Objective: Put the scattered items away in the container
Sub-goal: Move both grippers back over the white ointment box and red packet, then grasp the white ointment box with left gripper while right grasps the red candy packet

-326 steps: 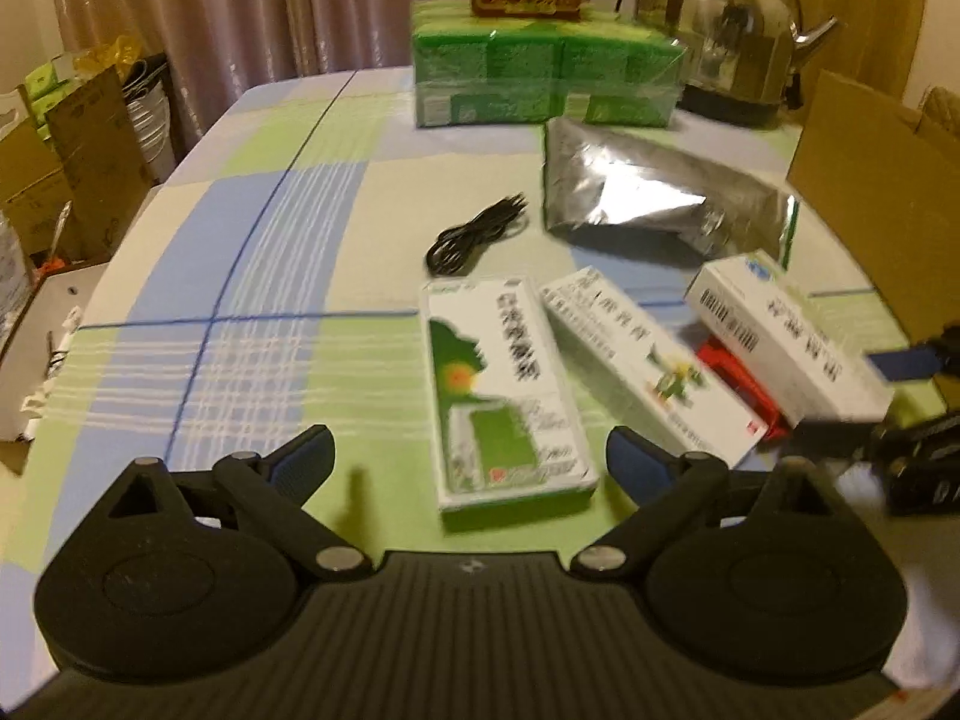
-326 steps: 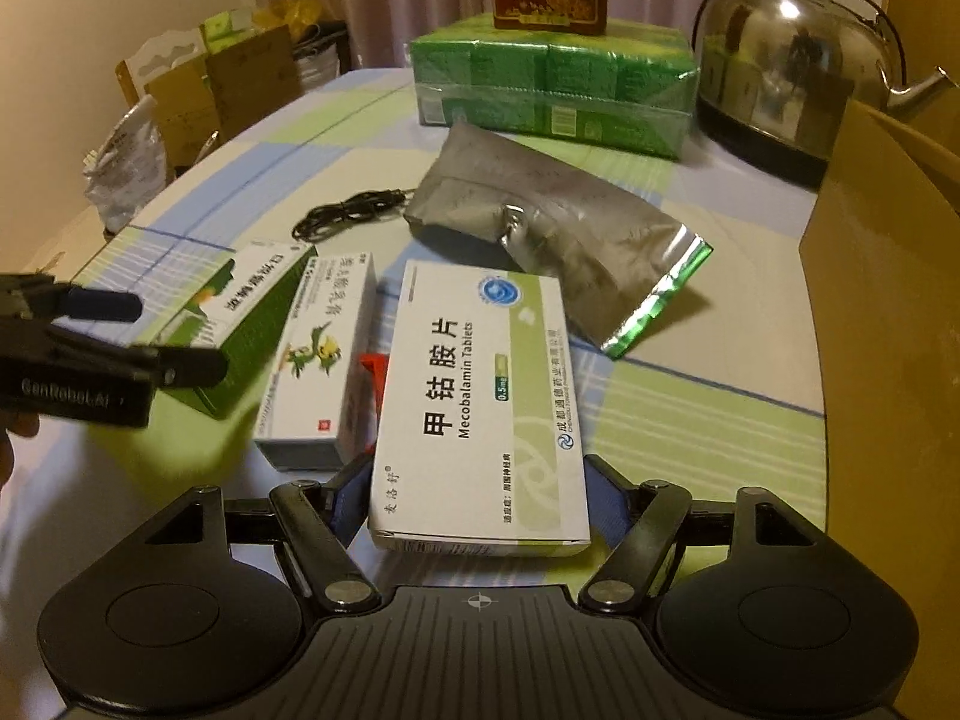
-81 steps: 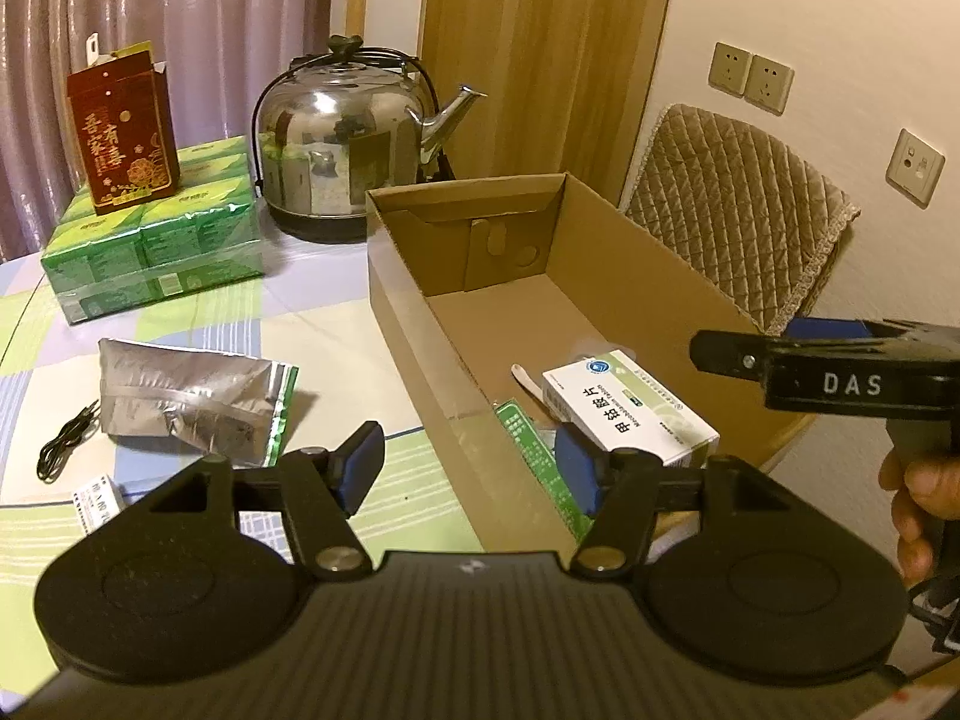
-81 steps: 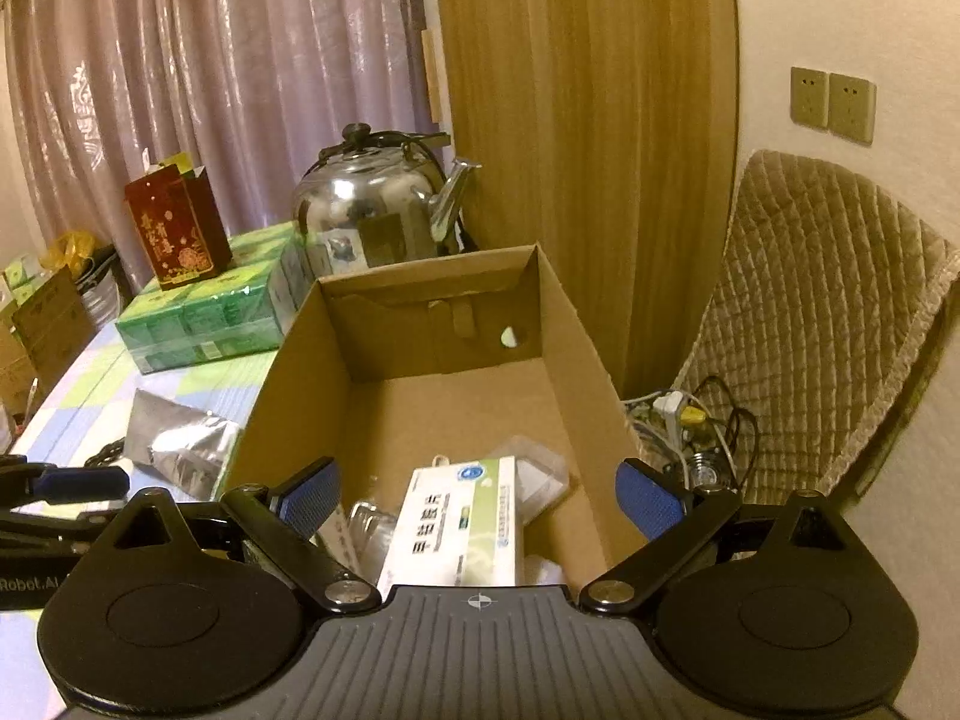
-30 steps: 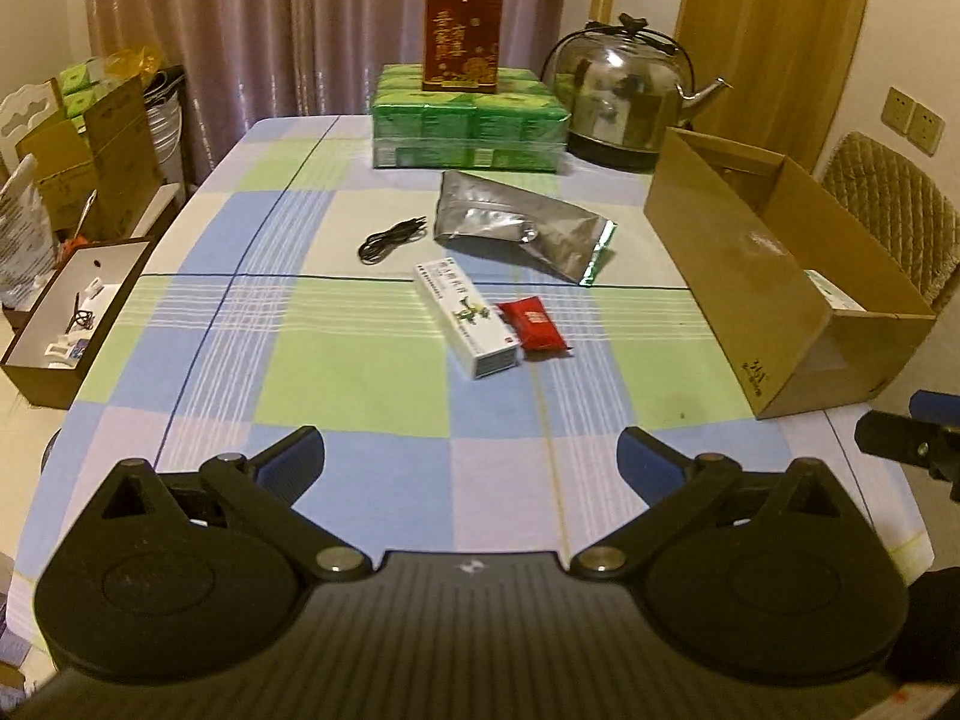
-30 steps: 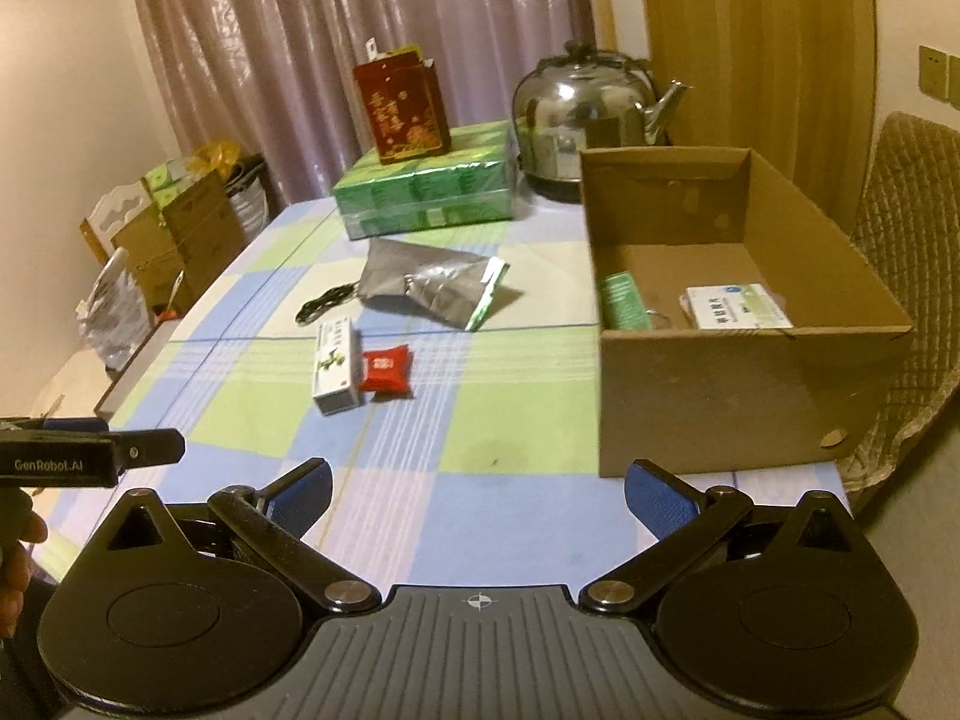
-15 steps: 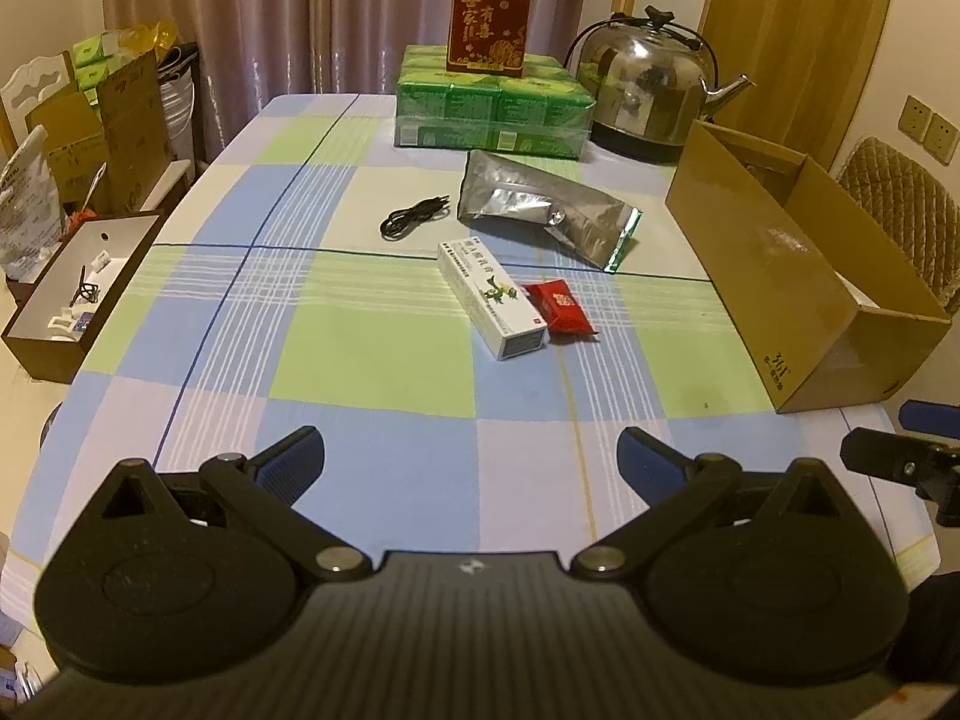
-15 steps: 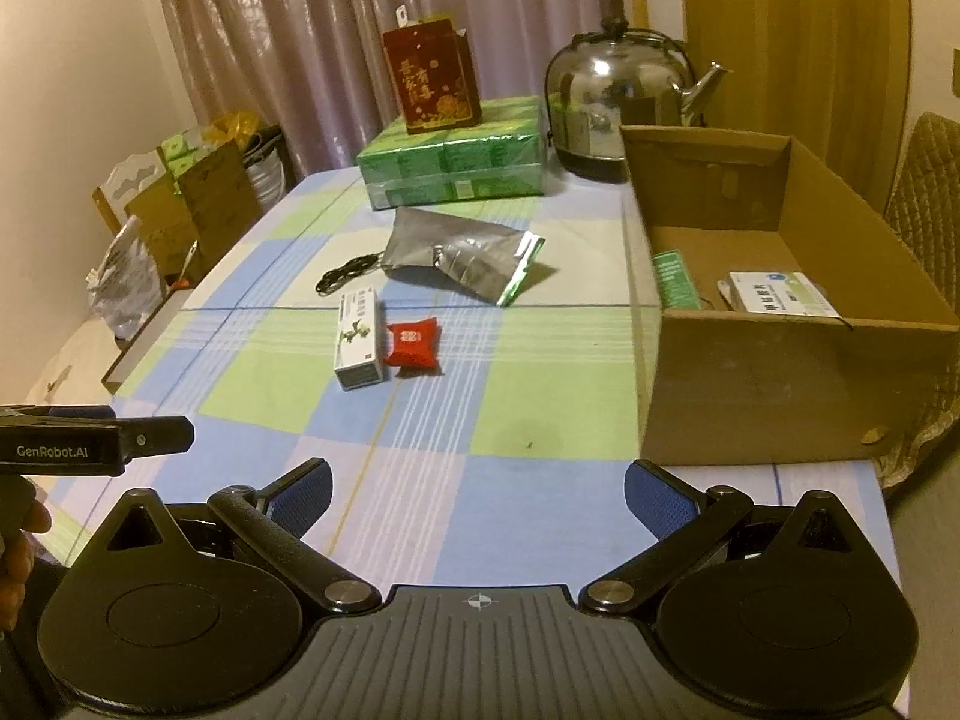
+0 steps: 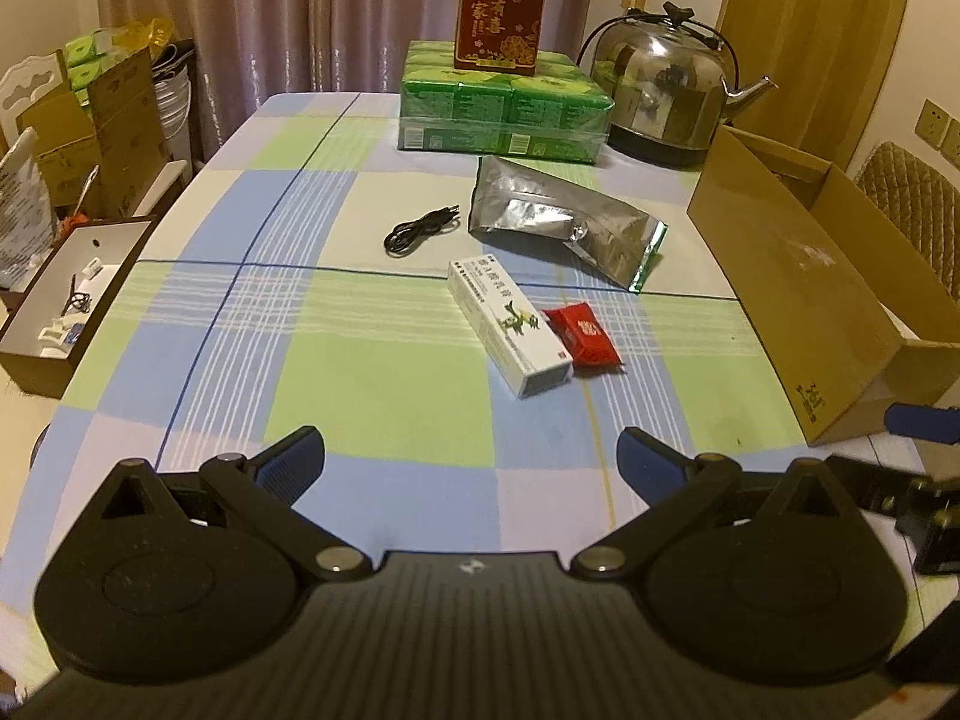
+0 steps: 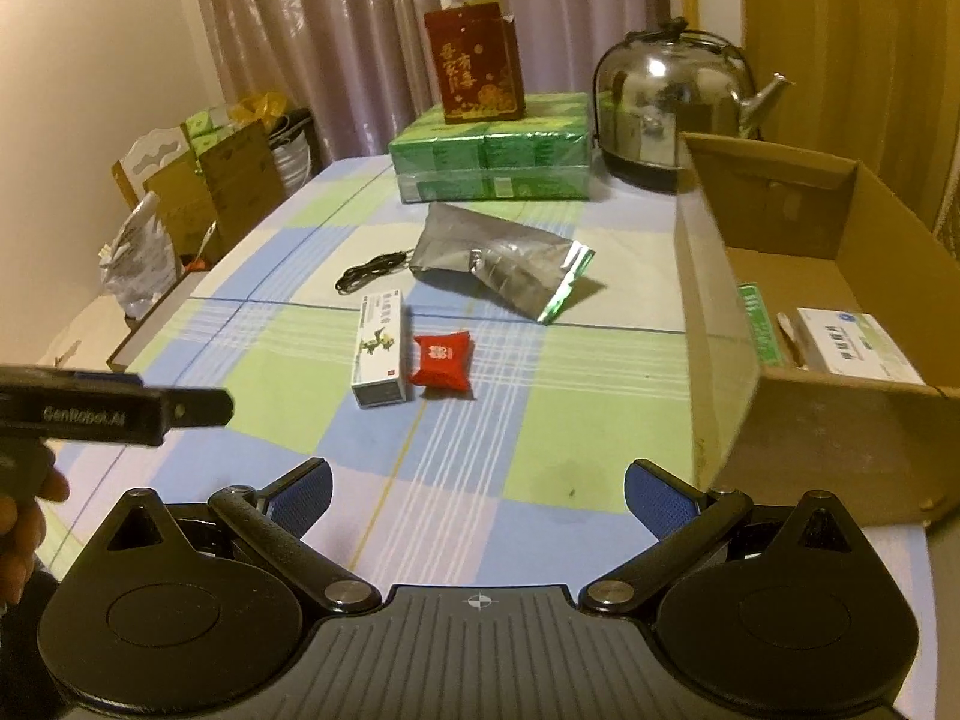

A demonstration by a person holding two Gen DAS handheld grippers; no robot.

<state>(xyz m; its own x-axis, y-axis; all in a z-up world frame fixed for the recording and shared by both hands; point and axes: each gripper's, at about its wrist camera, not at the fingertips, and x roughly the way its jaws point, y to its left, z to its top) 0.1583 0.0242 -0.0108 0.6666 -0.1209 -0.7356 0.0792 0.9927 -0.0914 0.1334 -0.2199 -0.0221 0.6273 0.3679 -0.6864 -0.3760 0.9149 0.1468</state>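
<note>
fingers (image 9: 294,459), left gripper (image 9: 471,456): spread wide, nothing between them, held low at the bottom of the frame above the near end of the bench (image 9: 372,384). fingers (image 10: 303,486), right gripper (image 10: 477,489): likewise parted and empty, bottom centre of the frame.

items left on the bench, centre of frame:
- white medicine box (image 9: 509,324), long and narrow, green printing, lying flat at a slant.
- red sachet (image 9: 582,333), small, soft, pillow-shaped, just beside the box and apparently touching its right edge.
- silver foil pouch (image 9: 564,228), crinkled, green edge, above and right of the box.
- black cable (image 9: 420,228), loosely coiled, left of the pouch.

container: cardboard box (image 10: 810,324), open top, right side of the frame at the bench's right edge. inside: a white and green medicine carton (image 10: 855,348) and a green pack (image 10: 759,324) against the left wall; something pale lies between them, too blurred to name.

risks, as judged:
- box and sachet lie so close that fingers closing on one may drag or flick the other.
- sachet is flat and slippery-looking; a shallow pinch could skid off it.
- pouch is wide and limp; gripped at a corner it may sag and catch the cardboard wall on the way in.
- cable is thin and may slip between the fingers or trail loose.
- the container sits near the bench edge; a knock could push it off.
</note>
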